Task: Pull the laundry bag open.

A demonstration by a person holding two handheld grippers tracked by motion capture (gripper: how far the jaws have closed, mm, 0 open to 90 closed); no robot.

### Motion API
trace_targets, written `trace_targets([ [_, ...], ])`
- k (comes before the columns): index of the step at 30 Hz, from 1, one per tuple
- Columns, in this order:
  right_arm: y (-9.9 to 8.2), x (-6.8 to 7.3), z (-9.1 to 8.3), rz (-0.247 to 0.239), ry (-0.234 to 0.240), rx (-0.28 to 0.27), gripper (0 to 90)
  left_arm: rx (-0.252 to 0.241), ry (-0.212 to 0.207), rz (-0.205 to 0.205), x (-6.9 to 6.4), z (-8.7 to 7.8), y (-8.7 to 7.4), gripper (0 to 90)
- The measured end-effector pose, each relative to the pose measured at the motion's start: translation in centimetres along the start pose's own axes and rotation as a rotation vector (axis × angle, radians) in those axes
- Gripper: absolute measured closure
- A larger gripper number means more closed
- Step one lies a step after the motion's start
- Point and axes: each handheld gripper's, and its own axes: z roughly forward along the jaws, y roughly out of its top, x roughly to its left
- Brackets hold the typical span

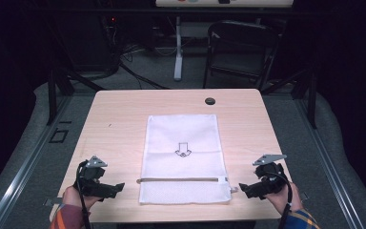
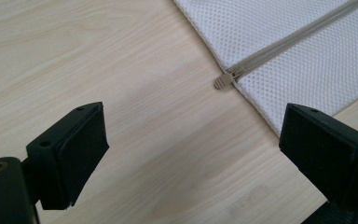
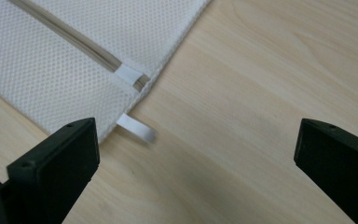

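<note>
The white mesh bag point(image 1: 183, 157) is laid flat between the two grippers — zipper point(image 1: 181, 180) closed. The left gripper point(image 1: 119, 187) and right gripper point(image 1: 242, 188) are both spread wide, nothing gripped. Risk noted: thin mesh beside the pull tab point(image 2: 221, 82) could be pinched instead — bunching or dragging the bag.

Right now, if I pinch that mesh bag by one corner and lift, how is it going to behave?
The mesh bag would probably droop and fold, since it is thin netting lying flat on the table. It looks empty, so likely very light. Pushed, it may bunch up rather than slide, though the zipper might stiffen that line a little.
</note>
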Motion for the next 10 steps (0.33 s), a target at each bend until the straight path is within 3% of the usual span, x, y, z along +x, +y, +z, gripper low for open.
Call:
trace_targets([
  [10,-0.9,-0.6,0.7,-0.01,-0.005,0.053,0.0,0.051,0.002,0.008,0.5,1.1,0.1,4.8],
])
